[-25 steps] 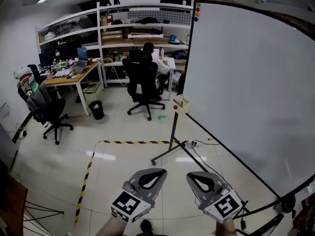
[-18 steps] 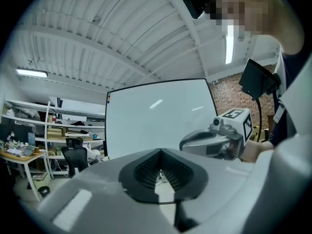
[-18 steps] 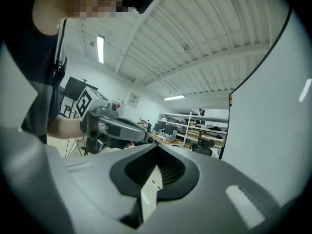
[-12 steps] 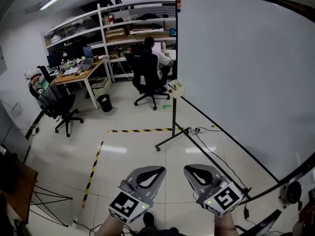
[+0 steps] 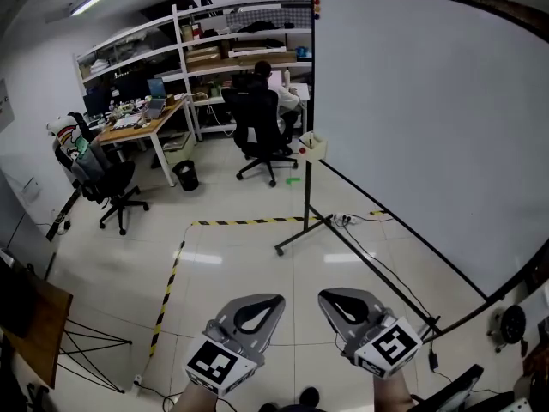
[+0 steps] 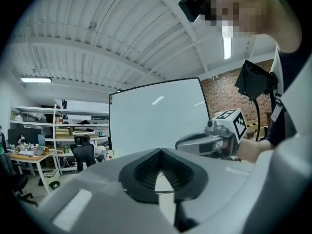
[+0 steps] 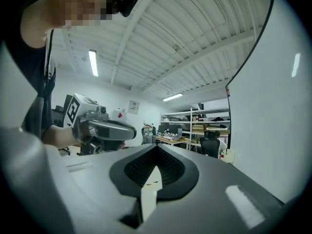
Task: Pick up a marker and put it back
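No marker is clearly visible. A small cream holder box [image 5: 311, 144] hangs at the left end of the big whiteboard [image 5: 429, 118], with a red item [image 5: 302, 151] at its side. My left gripper [image 5: 268, 302] and right gripper [image 5: 329, 299] are held side by side, low over the tiled floor and far short of the box. Both are shut with nothing in them. In the left gripper view my own jaws [image 6: 161, 152] meet, and the right gripper [image 6: 209, 140] shows beside them. The right gripper view shows its jaws [image 7: 157, 147] closed, with the left gripper [image 7: 105, 130] alongside.
The whiteboard's stand leg [image 5: 302, 226] and a cable [image 5: 377, 269] cross the floor ahead. Yellow-black tape [image 5: 244, 222] marks the tiles. A person sits in an office chair [image 5: 260, 131] at the shelves; another chair [image 5: 103, 183] and a desk [image 5: 141, 125] stand at the left.
The whole view has shifted as the person walks: the whiteboard now fills more of the right side. Both grippers stay side by side and shut.
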Demonstrator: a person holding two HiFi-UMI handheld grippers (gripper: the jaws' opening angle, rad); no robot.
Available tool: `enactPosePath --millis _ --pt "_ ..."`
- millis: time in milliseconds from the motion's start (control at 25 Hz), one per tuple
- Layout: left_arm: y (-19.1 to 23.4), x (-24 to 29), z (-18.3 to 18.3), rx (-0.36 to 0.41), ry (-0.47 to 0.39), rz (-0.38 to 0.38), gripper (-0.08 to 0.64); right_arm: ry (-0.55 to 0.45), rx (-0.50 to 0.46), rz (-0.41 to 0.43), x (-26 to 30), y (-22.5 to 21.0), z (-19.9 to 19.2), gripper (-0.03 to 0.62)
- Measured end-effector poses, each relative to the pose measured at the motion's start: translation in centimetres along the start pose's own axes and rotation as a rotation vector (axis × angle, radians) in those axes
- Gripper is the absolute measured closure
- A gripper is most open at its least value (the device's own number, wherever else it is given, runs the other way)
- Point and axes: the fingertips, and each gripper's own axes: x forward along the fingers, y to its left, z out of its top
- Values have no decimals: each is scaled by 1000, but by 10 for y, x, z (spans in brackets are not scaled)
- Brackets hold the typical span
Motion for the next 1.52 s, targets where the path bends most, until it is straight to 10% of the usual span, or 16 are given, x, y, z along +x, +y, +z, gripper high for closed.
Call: enactPosePath --millis 440,1520 --pt "-12 -104 -22 -101 -20 -112 554 142 -18 -125 -4 108 -10 592" --pt "-221 -42 -1 -18 31 -290 554 130 -35 -250 -203 82 -11 592"
